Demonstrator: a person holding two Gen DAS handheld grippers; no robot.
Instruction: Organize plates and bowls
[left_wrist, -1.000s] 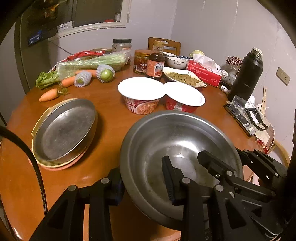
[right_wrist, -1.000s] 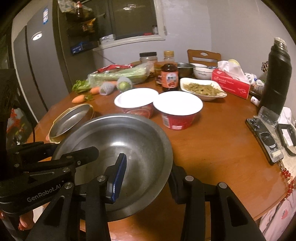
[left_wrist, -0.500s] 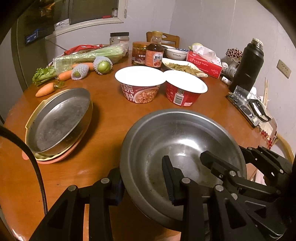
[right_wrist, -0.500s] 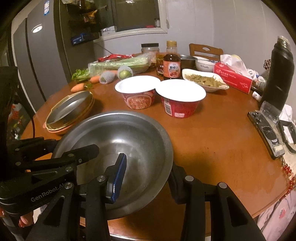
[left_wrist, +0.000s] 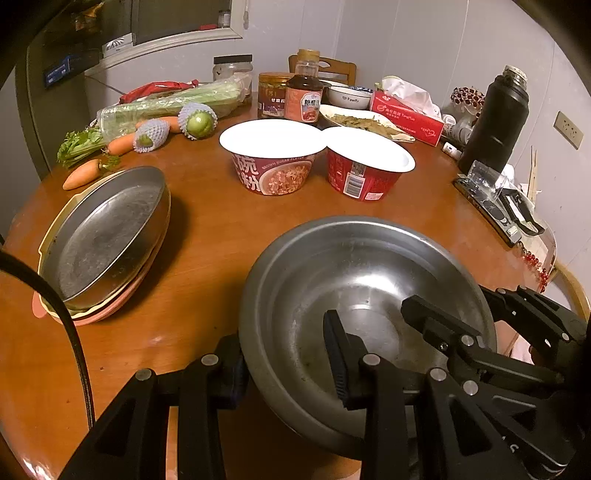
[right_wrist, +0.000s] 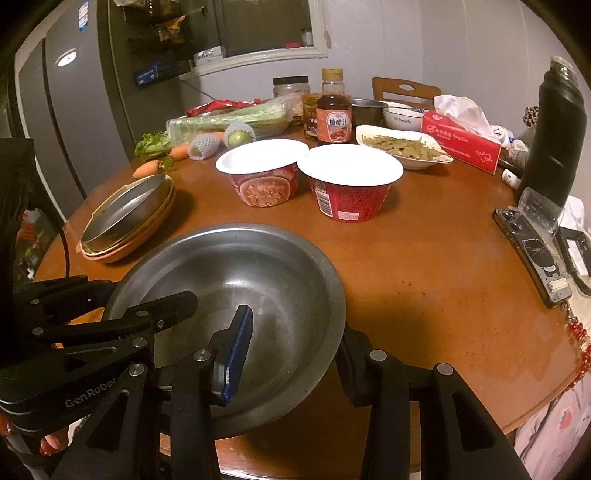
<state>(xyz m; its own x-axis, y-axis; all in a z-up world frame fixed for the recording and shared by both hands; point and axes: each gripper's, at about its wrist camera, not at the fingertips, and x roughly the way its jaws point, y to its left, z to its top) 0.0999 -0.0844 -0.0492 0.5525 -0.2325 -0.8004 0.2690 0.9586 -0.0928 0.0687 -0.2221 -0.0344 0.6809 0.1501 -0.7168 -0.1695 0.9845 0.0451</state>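
I hold one wide, round steel bowl (left_wrist: 354, 288) by its near rim with both tools — my left gripper (left_wrist: 284, 365) and my right gripper (right_wrist: 291, 350) each pinch the thin wall, one finger inside and one outside, above the near edge of the round wooden table (left_wrist: 207, 236). To the left sits one stack of plates (left_wrist: 107, 240), a dull oval steel pan on top of cream and pink ones. Behind stand two paper noodle cups (left_wrist: 273, 155) with flat white lids — both red, tapered.
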